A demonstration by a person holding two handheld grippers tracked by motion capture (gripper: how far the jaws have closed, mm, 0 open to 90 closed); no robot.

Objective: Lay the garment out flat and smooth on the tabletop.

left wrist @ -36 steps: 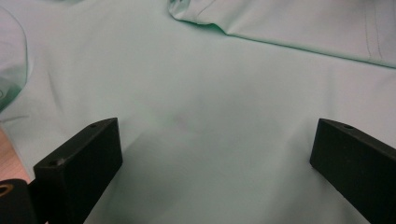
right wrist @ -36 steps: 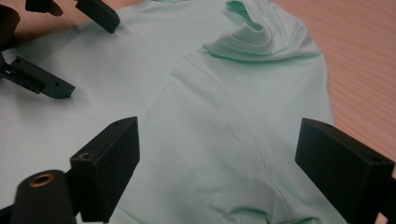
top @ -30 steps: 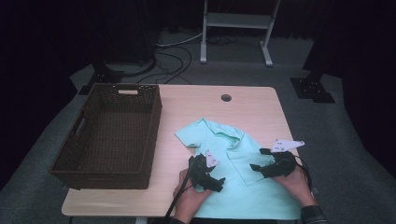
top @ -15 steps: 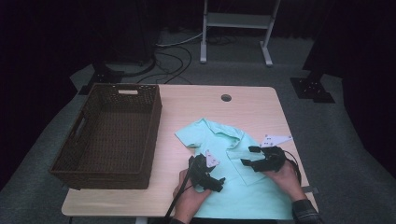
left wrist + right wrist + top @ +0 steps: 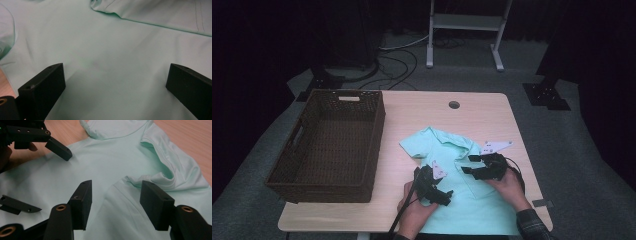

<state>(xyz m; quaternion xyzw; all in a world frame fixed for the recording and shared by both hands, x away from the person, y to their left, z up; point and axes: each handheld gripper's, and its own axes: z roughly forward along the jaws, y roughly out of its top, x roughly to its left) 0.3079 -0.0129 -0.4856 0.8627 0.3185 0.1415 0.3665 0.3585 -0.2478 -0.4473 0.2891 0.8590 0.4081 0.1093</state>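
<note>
A mint green polo shirt [image 5: 462, 200] lies on the wooden table [image 5: 422, 112], collar toward the far side. My left gripper [image 5: 443, 192] rests low over the shirt's left middle, its jaws wide apart above smooth fabric [image 5: 105, 37] with nothing between them. My right gripper [image 5: 468, 165] sits over the shirt's upper right, pointing left. In the right gripper view its jaws stand open [image 5: 116, 188] on either side of a folded sleeve edge [image 5: 150, 178], not closed on it. One of the left gripper's fingers [image 5: 58, 148] shows farther off.
A dark wicker basket [image 5: 379, 120] stands on the left half of the table, its inside hidden in shadow. A round cable hole [image 5: 454, 105] sits near the far edge. Beyond the table are floor cables and a metal stand [image 5: 464, 22].
My right gripper has moved left from the shirt's right edge onto the shirt near the collar. The left gripper has stayed put.
</note>
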